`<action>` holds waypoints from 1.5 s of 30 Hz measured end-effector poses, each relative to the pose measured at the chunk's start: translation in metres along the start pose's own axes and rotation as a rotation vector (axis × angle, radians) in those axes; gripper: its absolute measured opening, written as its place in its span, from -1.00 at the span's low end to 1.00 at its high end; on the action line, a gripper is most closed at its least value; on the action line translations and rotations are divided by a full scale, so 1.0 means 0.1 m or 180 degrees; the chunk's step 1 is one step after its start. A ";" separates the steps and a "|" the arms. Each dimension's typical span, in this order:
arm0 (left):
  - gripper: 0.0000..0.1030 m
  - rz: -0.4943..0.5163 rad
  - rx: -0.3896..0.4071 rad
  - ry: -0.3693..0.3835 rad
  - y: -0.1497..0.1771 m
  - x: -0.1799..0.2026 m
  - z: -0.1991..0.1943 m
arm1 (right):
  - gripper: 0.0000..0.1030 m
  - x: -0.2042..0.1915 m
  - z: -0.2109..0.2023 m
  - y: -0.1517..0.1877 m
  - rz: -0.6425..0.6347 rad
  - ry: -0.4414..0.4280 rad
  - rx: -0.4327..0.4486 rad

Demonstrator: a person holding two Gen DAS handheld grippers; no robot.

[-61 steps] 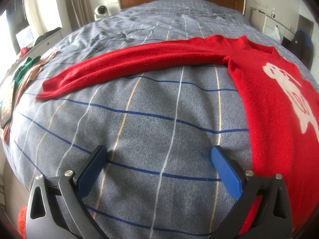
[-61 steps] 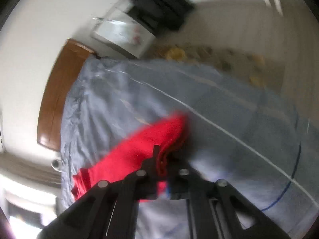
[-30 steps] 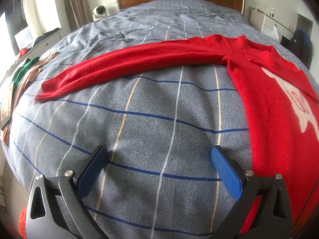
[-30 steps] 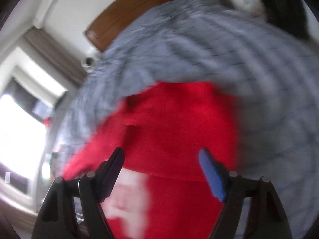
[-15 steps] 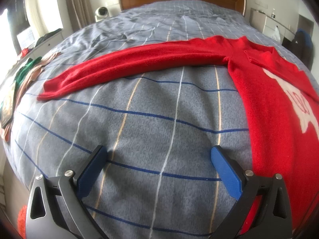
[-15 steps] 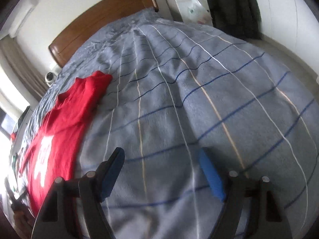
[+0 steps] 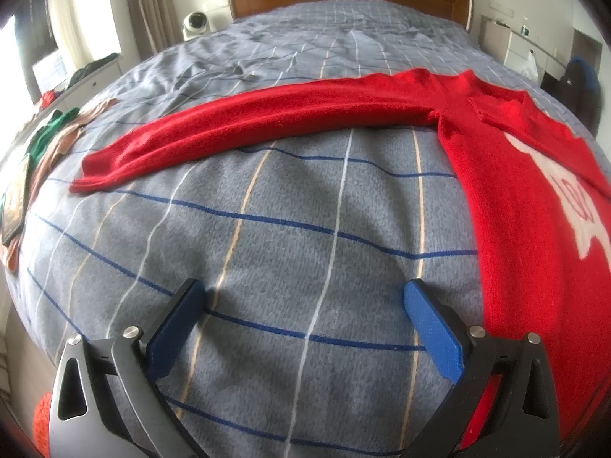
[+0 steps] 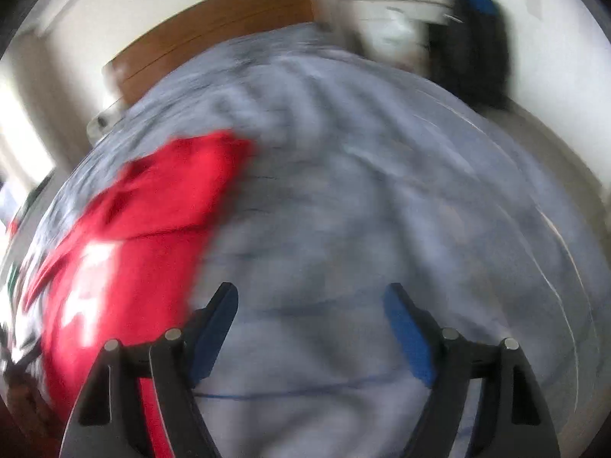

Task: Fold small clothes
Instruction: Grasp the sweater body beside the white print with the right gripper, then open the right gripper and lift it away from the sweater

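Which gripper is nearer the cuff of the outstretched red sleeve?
Left. The left gripper hangs open over bare bedspread short of the cuff. The right gripper, open, is past the sweater's far side.

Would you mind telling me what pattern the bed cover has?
The bed cover is grey with a grid of blue, white and tan lines, clearest in the left wrist view.

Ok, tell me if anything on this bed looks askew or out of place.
Nothing looks damaged or spilled. The red sweater lies flat on the bedspread, one sleeve stretched straight out sideways, not yet folded in. Loose green and tan clothes sit bunched at the bed's edge.
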State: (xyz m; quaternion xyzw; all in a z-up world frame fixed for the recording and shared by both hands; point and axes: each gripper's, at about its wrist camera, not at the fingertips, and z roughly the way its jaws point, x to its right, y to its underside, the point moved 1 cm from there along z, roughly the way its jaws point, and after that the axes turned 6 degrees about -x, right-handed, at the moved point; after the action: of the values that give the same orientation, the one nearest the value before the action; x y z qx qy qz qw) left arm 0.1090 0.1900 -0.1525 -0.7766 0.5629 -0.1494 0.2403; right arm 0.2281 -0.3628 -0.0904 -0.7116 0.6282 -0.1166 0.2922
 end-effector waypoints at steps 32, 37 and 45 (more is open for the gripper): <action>0.99 0.0100 0.0048 0.0038 -0.01 0.03 0.01 | 0.23 -2.88 1.43 -0.63 -0.2077 -0.0665 -0.0829; 0.99 0.0103 0.0050 0.0036 -0.01 0.03 0.02 | 0.41 -2.43 1.03 -0.67 -0.1472 -0.1142 -0.0615; 0.99 0.0102 0.0050 0.0036 -0.01 0.03 0.02 | 0.42 -0.75 0.53 -0.40 -0.0586 -0.0477 -0.0333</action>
State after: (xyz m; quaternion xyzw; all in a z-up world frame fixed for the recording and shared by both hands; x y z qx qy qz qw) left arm 0.1113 0.1874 -0.1536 -0.7647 0.5754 -0.1544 0.2456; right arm 0.2759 -0.2750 -0.0956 -0.7873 0.5418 -0.0565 0.2889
